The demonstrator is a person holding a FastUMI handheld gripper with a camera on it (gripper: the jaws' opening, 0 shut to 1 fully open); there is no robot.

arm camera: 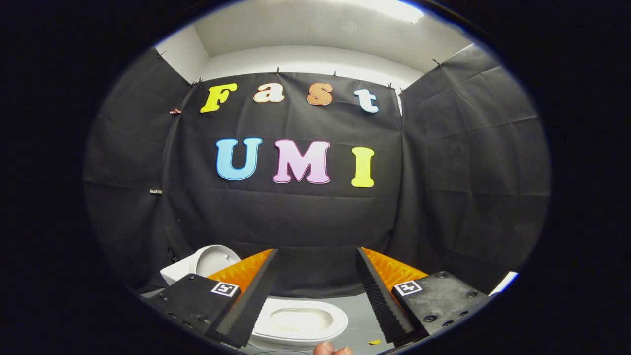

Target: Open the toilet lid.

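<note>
A white toilet stands on the grey floor below my gripper (316, 250). Its oval seat and bowl opening (300, 320) show between the bases of the two fingers. The round white lid (216, 259) stands tilted up beside the left finger, with the white tank (173, 272) just behind it. My fingers are spread wide with nothing between them, and their tips point at the black cloth wall well above the toilet. Neither finger touches the toilet. The left finger hides the part where lid and seat join.
Black cloth walls (296, 217) close the booth on three sides, just beyond the toilet. The grey floor (362, 315) runs to the right of the bowl, with a small yellow scrap (374, 341) on it. A person's fingertip (333, 349) shows below the seat.
</note>
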